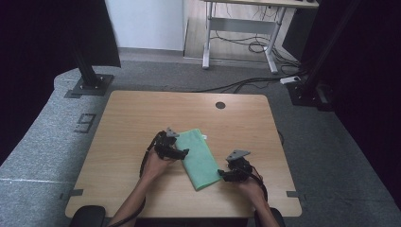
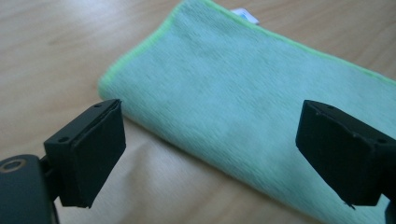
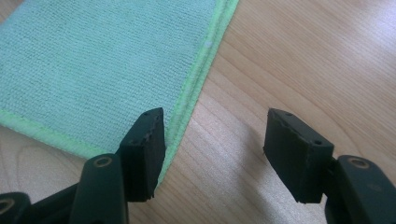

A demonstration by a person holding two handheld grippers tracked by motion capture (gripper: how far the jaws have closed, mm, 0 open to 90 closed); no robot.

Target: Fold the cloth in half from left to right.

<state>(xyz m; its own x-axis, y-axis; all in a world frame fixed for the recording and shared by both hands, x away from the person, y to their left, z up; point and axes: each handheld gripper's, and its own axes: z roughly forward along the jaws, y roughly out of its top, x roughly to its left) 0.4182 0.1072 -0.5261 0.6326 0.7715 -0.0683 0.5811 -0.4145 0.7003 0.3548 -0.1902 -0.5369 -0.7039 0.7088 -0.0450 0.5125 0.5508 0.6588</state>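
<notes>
The folded green cloth [image 1: 198,158] lay flat on the counter [image 1: 127,118], a little toward the near edge from the middle, one short end pointing to the far edge and the other slanting toward the near right corner. My left hand-held gripper [image 1: 182,152] hung at its left long side with jaws wide apart and nothing between them, the plush nap of the cloth [image 2: 243,98] spread beyond them. My right hand-held gripper [image 1: 221,175] sat at the near end, jaws apart and empty, one jaw over the stitched hem [image 3: 196,88] and the other over bare wood. I judged the cloth light, soft and limp; it would sag and unfold if lifted by one layer, and it would not break. The doubled hem at a corner looked the firmest place to pinch, taking all layers at once. On the smooth wood it might slide, so I thought a jaw should slip under the edge.
</notes>
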